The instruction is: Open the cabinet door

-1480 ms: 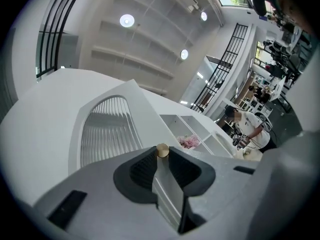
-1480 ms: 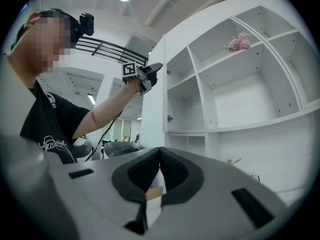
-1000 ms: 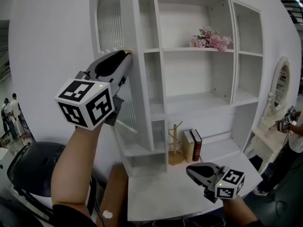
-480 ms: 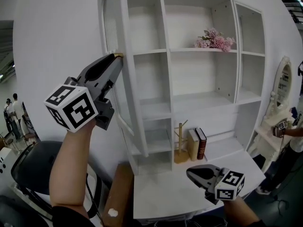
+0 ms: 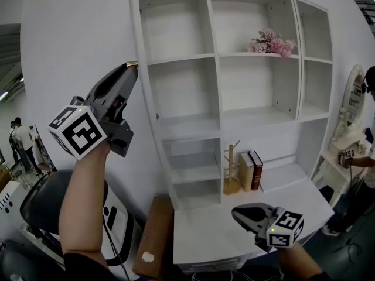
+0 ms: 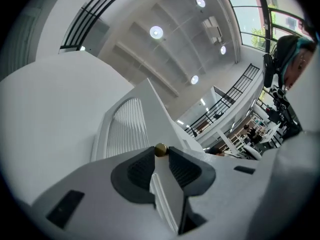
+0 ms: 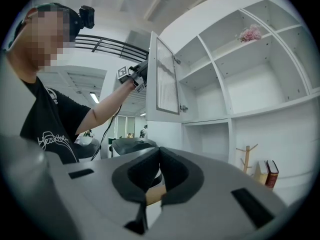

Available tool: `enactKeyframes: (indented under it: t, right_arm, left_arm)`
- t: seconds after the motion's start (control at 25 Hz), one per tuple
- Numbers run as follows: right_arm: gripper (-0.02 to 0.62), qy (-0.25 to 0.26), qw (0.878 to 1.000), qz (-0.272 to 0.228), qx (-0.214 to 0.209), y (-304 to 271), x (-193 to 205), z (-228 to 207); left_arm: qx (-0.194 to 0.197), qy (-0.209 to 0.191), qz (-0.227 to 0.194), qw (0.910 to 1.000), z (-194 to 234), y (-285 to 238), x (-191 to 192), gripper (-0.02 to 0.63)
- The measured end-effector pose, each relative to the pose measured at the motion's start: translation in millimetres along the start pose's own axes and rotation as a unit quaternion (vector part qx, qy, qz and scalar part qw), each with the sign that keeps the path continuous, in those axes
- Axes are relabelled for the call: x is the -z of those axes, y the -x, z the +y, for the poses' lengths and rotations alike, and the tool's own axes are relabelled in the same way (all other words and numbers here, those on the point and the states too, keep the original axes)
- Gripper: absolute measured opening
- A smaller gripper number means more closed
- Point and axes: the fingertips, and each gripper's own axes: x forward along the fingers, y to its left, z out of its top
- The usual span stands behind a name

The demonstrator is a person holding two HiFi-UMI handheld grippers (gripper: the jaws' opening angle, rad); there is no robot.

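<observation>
Right claw (image 5: 239, 211) at five o'clock sat pressed together, empty. At ten o'clock I had my left claw (image 5: 132, 66) clamped on the one brass knob (image 6: 160, 149) of the cabinet door (image 7: 165, 76), which stood wide open. Beyond were two books (image 5: 252, 170) and one flower bunch (image 5: 271, 42).

My left gripper (image 5: 132, 65) and right gripper (image 5: 235, 211) are grey shells with black ribbed pads (image 6: 140, 170). Each carries a black-and-white marker cube (image 5: 77, 133). My T-shirt (image 7: 47, 129) is black.
</observation>
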Motion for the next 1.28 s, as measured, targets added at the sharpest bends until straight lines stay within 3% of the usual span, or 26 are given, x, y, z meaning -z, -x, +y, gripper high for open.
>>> enactKeyframes:
  t: [0.72,1.08,1.28]
  right_arm:
    - [0.005,-0.014,1.000,0.013,0.007,-6.1,23.0,25.8]
    - [0.005,0.001,1.000,0.007,-0.015,4.1,11.1,38.9]
    - [0.003,0.007,0.999,0.022,-0.041,15.2,14.6,49.8]
  left_arm:
    - [0.005,0.071,-0.036,0.9968,52.6,63.4,-24.7,0.080]
    - [-0.111,0.018,-0.018,0.9935,48.1,97.1,-39.0,0.078]
    - [-0.120,-0.020,-0.019,0.9924,4.7,128.1,-43.6,0.080]
